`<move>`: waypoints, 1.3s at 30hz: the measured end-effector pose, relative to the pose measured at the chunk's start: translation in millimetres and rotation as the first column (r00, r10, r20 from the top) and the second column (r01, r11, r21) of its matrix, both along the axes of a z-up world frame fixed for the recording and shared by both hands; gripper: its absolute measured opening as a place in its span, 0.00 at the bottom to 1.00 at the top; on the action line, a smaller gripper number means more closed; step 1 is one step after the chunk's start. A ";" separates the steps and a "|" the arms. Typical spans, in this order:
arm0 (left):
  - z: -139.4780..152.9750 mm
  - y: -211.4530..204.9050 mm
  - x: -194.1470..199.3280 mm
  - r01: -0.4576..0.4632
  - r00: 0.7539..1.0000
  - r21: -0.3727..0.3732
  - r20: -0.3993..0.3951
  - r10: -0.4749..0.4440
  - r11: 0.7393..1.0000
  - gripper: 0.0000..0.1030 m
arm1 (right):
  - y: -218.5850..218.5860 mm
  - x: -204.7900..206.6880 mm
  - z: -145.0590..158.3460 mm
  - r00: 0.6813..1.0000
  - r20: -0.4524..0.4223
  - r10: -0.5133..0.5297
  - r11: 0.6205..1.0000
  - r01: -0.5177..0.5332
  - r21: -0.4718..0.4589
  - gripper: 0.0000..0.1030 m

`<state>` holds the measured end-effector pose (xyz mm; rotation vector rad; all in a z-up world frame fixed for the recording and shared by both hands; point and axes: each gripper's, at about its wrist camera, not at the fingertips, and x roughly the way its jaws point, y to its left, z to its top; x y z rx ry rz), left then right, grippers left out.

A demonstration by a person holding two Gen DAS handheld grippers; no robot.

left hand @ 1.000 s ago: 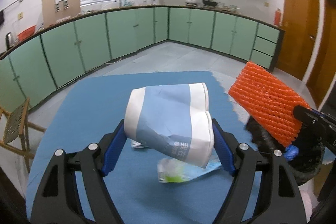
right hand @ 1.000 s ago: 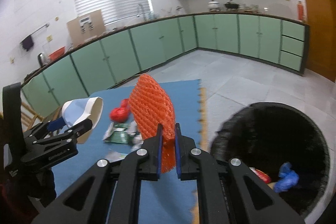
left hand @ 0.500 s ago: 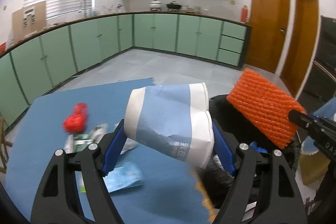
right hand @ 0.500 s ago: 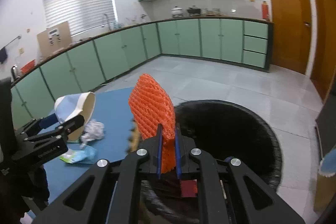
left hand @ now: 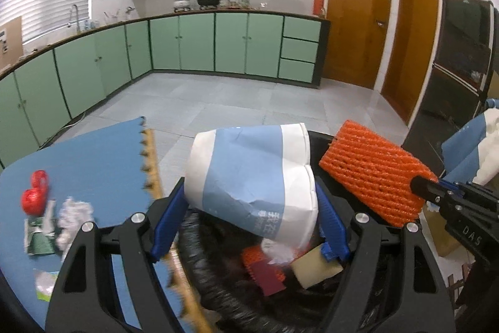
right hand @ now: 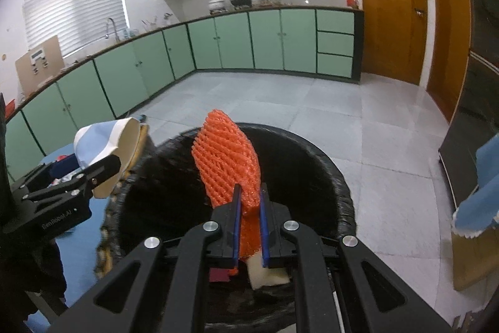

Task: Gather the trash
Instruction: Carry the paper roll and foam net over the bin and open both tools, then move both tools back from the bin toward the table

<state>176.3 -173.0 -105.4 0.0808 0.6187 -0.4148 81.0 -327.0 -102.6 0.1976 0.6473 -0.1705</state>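
Step in hand: deposit. I hold two pieces of trash over the bin (right hand: 327, 164), a round container lined with a black bag, and neither piece is released yet.

Left gripper (left hand: 249, 217): my fingers (left hand: 167, 220) are spread wide enough to take a crushed blue-and-white paper cup (left hand: 249, 177), and they pinch it from both sides. The cup lies on its side, open end toward the right. In the left wrist view it hangs above the near-left part of the bin opening, just inside the rim. In the right wrist view the cup (right hand: 103, 145) appears at the bin's left edge, so its clearance over the rim is small.

Right gripper (right hand: 249, 214): my fingers (right hand: 236, 220) are pressed nearly together on the lower end of an orange foam net sleeve (right hand: 227, 164). The sleeve stands up and forward from the grip, well over the middle of the opening.

Inside the bin I can see a pale block (left hand: 315, 267), a dark red card (left hand: 268, 280) and another piece of orange netting (left hand: 252, 255).

Next move, as I judge it: spread the right fingers first, since the sleeve is centred and should drop straight in. Shift the left gripper slightly further over the opening before spreading, so the cup does not catch the rim.

More trash waits on the blue mat (left hand: 93, 158) to the left: a red net ball (left hand: 32, 202), crumpled white paper (left hand: 75, 214) and a green wrapper (left hand: 39, 236). The task is therefore only partly done.
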 end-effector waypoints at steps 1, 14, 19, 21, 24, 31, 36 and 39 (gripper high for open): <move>-3.6 -5.5 1.3 0.006 1.000 0.002 -0.004 -0.006 1.000 0.73 | -3.9 5.7 -1.3 1.000 -0.008 -0.004 1.000 0.004 0.004 0.10; -26.2 -37.6 18.2 0.087 0.994 0.001 -0.067 -0.087 0.996 0.83 | -36.0 15.1 -30.9 0.997 -0.061 -0.051 0.998 0.053 0.029 0.50; -21.1 -25.7 18.3 0.067 0.995 -0.010 -0.067 -0.067 0.998 0.83 | -38.0 5.9 -29.8 0.994 -0.055 -0.092 0.995 0.093 0.021 0.82; -15.5 -18.5 17.5 0.055 0.997 -0.012 -0.056 -0.056 0.998 0.83 | -35.4 3.7 -26.6 0.994 -0.047 -0.095 0.995 0.097 0.027 0.86; -3.2 1.6 11.5 0.023 0.999 -0.018 -0.027 -0.024 1.000 0.83 | -24.4 2.1 -18.2 0.996 -0.033 -0.085 0.996 0.086 0.014 0.89; 25.2 64.7 -10.6 -0.082 0.995 -0.017 0.053 0.083 0.996 0.85 | 21.9 1.7 11.2 0.999 0.035 -0.021 0.999 0.020 0.027 0.93; 34.4 117.9 -25.3 -0.177 0.981 -0.010 0.076 0.177 0.984 0.85 | 61.3 8.5 21.8 0.997 0.058 0.049 0.998 -0.052 0.036 0.94; 35.2 155.9 -31.7 -0.254 0.964 0.003 0.083 0.253 0.967 0.85 | 89.9 15.5 23.6 0.993 0.057 0.100 0.994 -0.102 0.033 0.94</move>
